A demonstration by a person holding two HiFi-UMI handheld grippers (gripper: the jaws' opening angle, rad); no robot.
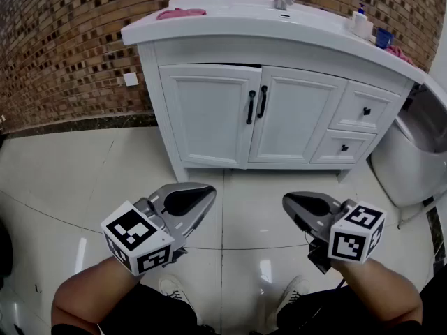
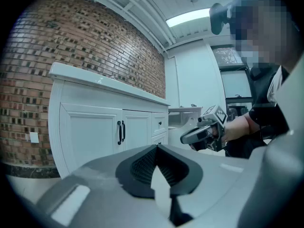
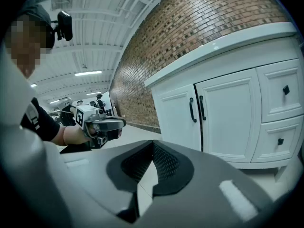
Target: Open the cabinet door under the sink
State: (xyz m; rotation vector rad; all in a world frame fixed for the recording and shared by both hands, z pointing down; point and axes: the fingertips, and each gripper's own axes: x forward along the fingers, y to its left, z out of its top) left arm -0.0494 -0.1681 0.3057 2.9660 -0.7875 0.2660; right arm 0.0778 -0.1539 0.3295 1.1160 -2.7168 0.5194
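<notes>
Cabinet under the sink ahead, out of reach.
My left tongs and right tongs are both closed and empty; arriving like that, I'd likely knock the paired handles instead of hooking one.

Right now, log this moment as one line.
stage: before reach | left gripper: shut, empty | right gripper: shut, empty | cabinet doors: both look closed | handles: untouched

Under sink: two white panelled doors, left door and right door, both upright and shut; black bar handles adjacent at centre seam
</notes>
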